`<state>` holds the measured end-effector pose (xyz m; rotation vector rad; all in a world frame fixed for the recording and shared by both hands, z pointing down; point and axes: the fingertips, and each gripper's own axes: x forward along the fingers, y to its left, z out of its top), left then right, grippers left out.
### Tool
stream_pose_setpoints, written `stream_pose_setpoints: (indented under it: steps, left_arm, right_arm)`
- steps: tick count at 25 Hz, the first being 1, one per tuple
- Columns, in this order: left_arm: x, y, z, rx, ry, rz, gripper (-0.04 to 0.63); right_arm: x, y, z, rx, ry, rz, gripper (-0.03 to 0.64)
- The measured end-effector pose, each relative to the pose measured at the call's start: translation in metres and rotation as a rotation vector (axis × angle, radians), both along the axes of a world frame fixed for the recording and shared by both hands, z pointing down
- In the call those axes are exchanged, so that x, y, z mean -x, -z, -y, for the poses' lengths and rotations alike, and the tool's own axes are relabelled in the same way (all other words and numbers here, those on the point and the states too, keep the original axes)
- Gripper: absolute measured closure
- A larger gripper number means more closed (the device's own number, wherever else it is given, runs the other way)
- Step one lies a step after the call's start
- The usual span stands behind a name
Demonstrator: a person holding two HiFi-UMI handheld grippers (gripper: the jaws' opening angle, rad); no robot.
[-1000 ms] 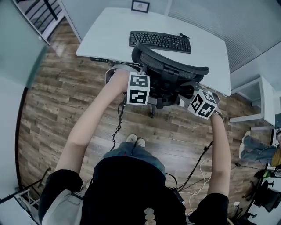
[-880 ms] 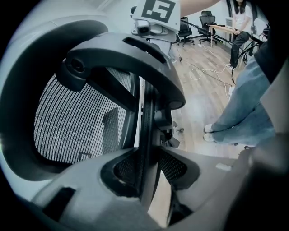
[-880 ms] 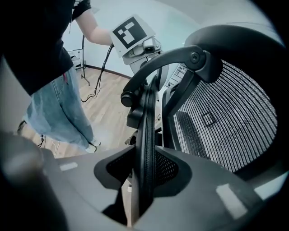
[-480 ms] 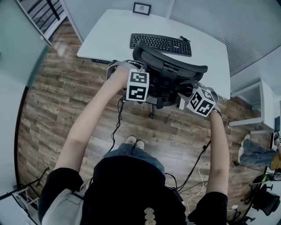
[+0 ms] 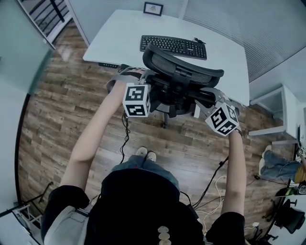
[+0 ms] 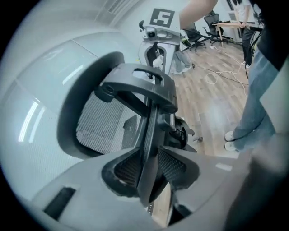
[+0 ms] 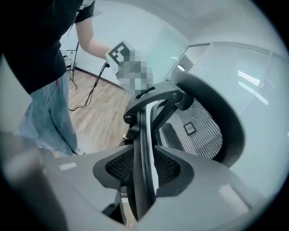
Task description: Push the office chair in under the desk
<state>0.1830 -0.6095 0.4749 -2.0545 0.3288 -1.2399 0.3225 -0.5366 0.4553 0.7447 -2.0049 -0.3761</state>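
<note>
1. Head view: the office chair (image 5: 184,72) stands with its mesh backrest at the bench's (image 5: 119,43) near edge. Its seat is under the top, right in front of the keyboard (image 5: 173,46).
2. The left hand-held gripper (image 6: 149,169) and right hand-held gripper (image 7: 141,167) each have a back-frame strut (image 6: 151,131) between their jaws. Both pairs have just been opening, and the pads stand slightly off the strut.
3. A picture frame (image 5: 153,8) sits at the bench's far edge, and a white side table (image 5: 277,103) stands well to the right.
4. Cables (image 5: 126,139) trail over the wood floor (image 5: 62,110) near the person's shoes (image 5: 147,154). Wide floor extends to the left.
</note>
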Motion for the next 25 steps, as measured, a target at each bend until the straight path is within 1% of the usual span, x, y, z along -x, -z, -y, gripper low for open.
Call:
stream_pose_setpoints:
  steps: [2, 3, 4, 5, 7, 8, 11, 13, 14, 15, 16, 18, 21, 23, 25]
  left_arm:
    - [0.008, 0.017, -0.003, -0.074, 0.024, -0.074, 0.508]
    - [0.012, 0.027, -0.005, -0.114, 0.038, -0.120, 0.536]
    - [0.016, 0.038, -0.008, -0.143, 0.056, -0.171, 0.576]
    - [0.020, 0.047, -0.011, -0.155, 0.076, -0.228, 0.584]
    - [0.027, 0.064, -0.016, -0.136, 0.123, -0.367, 0.586]
    - [0.030, 0.073, -0.018, -0.117, 0.150, -0.453, 0.586]
    - [0.042, 0.102, -0.022, -0.050, 0.234, -0.754, 0.586]
    - [0.051, 0.122, -0.024, -0.004, 0.281, -0.957, 0.586]
    - [0.055, 0.131, -0.025, 0.016, 0.297, -1.046, 0.588]
    - [0.058, 0.137, -0.026, 0.034, 0.309, -1.118, 0.588]
    - [0.062, 0.139, -0.028, 0.048, 0.317, -1.172, 0.588]
    - [0.067, 0.136, -0.030, 0.070, 0.332, -1.235, 0.588]
    - [0.074, 0.125, -0.035, 0.098, 0.365, -1.282, 0.588]
    - [0.078, 0.117, -0.037, 0.100, 0.394, -1.275, 0.588]
    - [0.082, 0.111, -0.038, 0.092, 0.425, -1.255, 0.588]
  right_arm:
    - [-0.002, 0.012, -0.007, -0.040, -0.034, 0.061, 0.468]
    - [-0.002, 0.018, -0.011, -0.058, -0.058, 0.107, 0.470]
    - [-0.003, 0.025, -0.015, -0.079, -0.087, 0.166, 0.476]
    - [-0.003, 0.034, -0.018, -0.103, -0.120, 0.236, 0.480]
    - [-0.006, 0.053, -0.023, -0.166, -0.192, 0.389, 0.497]
    - [-0.008, 0.062, -0.025, -0.203, -0.229, 0.464, 0.506]
    - [-0.022, 0.084, -0.031, -0.324, -0.349, 0.666, 0.520]
    - [-0.031, 0.094, -0.037, -0.396, -0.429, 0.772, 0.525]
    - [-0.035, 0.097, -0.041, -0.426, -0.467, 0.814, 0.528]
    - [-0.040, 0.099, -0.044, -0.454, -0.505, 0.851, 0.532]
    - [-0.045, 0.100, -0.048, -0.480, -0.542, 0.884, 0.534]
    - [-0.055, 0.099, -0.056, -0.521, -0.612, 0.949, 0.537]
    - [-0.069, 0.092, -0.071, -0.576, -0.710, 1.018, 0.551]
    - [-0.077, 0.089, -0.080, -0.605, -0.762, 1.046, 0.568]
    - [-0.081, 0.086, -0.089, -0.618, -0.788, 1.055, 0.599]
